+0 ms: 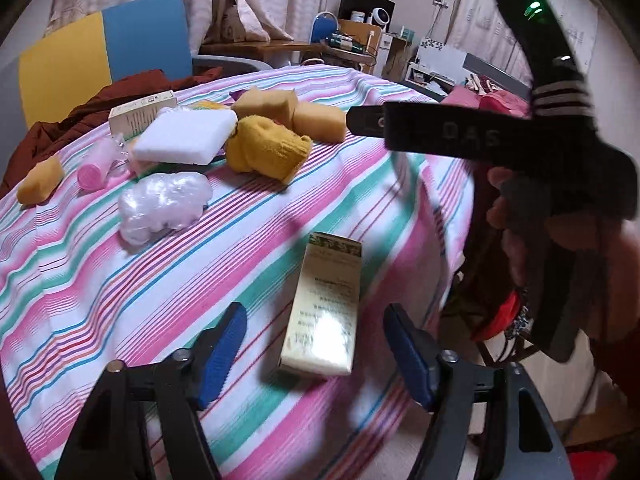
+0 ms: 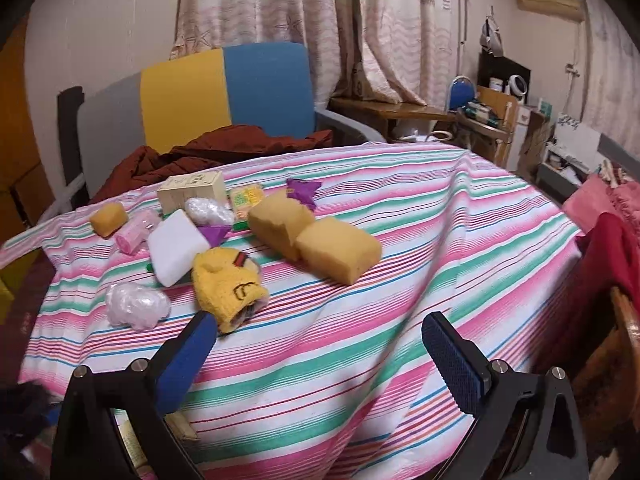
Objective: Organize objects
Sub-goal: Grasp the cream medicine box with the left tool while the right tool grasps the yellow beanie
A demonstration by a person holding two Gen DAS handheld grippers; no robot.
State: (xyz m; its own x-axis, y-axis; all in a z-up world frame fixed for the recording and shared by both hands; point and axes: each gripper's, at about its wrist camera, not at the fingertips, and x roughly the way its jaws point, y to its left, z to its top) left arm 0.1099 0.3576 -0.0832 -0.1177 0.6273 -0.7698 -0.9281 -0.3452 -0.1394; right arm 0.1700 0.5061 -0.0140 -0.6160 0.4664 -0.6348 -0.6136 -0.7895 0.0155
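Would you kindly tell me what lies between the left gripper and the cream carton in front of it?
Nothing: in the left wrist view only bare striped tablecloth separates the open left gripper from the cream carton.

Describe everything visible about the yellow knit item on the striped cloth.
The yellow knit piece looks like a small woollen hat or glove: ribbed cuff, black stitched mark, red-and-black patch. It lies crumpled on the striped cloth, open end toward the right gripper, something dark inside. The white block lies right beside it. Neither open gripper holds it.
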